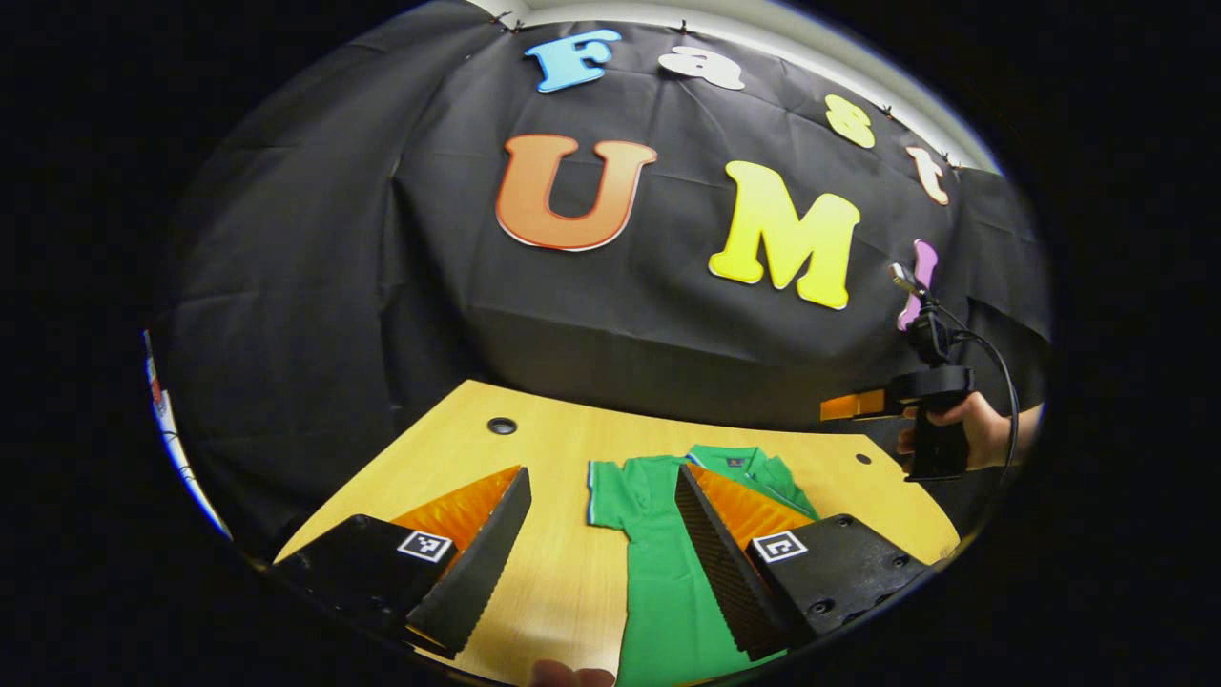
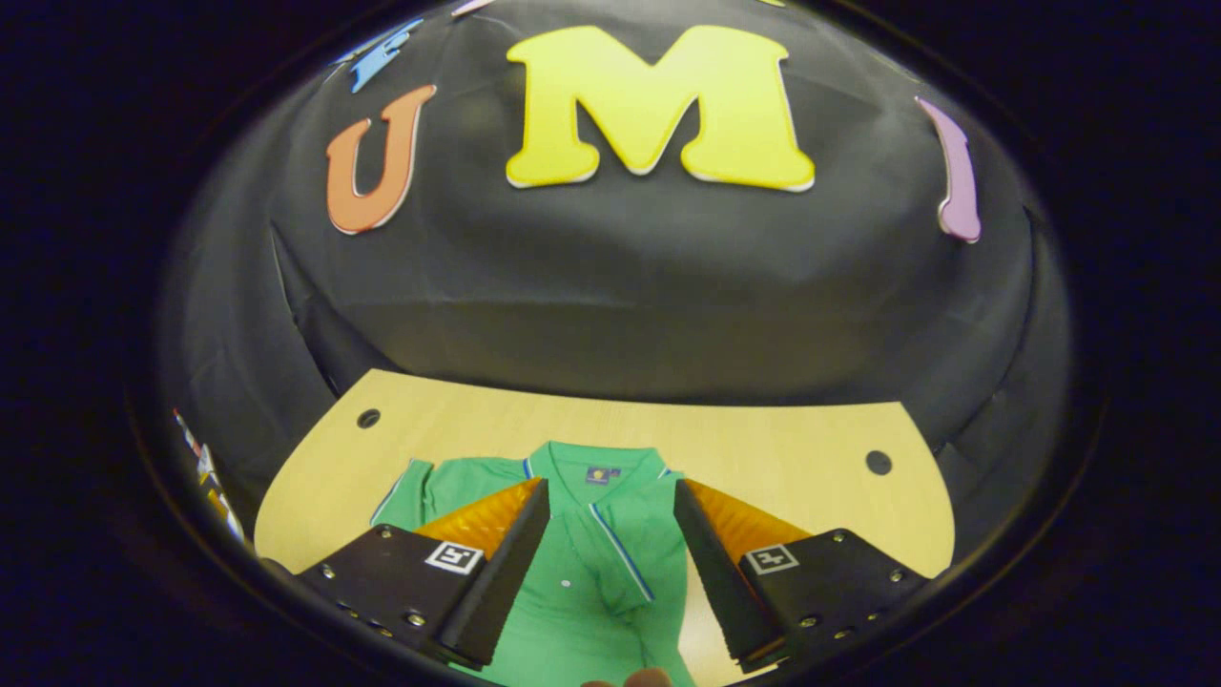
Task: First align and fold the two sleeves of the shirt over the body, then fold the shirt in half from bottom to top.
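Green shirt (image 2: 572,572) lengthwise on wooden table (image 2: 763,448), collar toward far wall; both tools (image 1: 601,534) (image 2: 610,544) agape, empty.

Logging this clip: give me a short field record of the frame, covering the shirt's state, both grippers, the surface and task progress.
surface: wooden table with round holes
shirt: green polo shirt lying flat, collar toward the booth wall
sleeves: one sleeve spread out to the side; the other appears already folded over the body
left gripper: open, above the table, holding nothing
right gripper: open, above the shirt's chest, holding nothing
hand: holding the right gripper, seen in the left gripper view
progress: bottom-to-top fold not yet done
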Tool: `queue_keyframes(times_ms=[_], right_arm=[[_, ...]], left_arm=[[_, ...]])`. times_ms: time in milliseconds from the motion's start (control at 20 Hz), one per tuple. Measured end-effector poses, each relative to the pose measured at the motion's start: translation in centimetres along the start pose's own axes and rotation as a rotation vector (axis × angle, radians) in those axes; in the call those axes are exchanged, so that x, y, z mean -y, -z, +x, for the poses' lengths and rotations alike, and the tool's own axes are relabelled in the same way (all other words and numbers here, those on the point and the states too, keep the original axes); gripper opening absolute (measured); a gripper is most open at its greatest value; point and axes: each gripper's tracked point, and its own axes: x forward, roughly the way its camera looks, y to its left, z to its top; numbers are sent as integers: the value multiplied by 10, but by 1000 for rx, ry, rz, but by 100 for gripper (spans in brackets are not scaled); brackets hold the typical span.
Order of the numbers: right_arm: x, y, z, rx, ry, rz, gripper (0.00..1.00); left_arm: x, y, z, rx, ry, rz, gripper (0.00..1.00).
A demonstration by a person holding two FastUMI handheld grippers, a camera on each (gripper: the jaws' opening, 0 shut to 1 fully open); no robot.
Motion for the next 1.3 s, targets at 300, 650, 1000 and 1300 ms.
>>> queue_keyframes(times_ms=[300, 650, 1000, 1300], right_arm=[[34, -4, -119, 123, 17, -57, 84], [42, 38, -178, 83, 0, -57, 84], [63, 59, -175, 27, 38, 25, 83], [71, 66, -166, 19, 51, 78, 83]], left_arm=[[-16, 2, 91, -32, 41, -35, 99], [-35, 67, 201, -178, 36, -4, 97], [-51, 126, 252, -299, 15, 132, 94], [-56, 146, 260, -369, 4, 189, 83]])
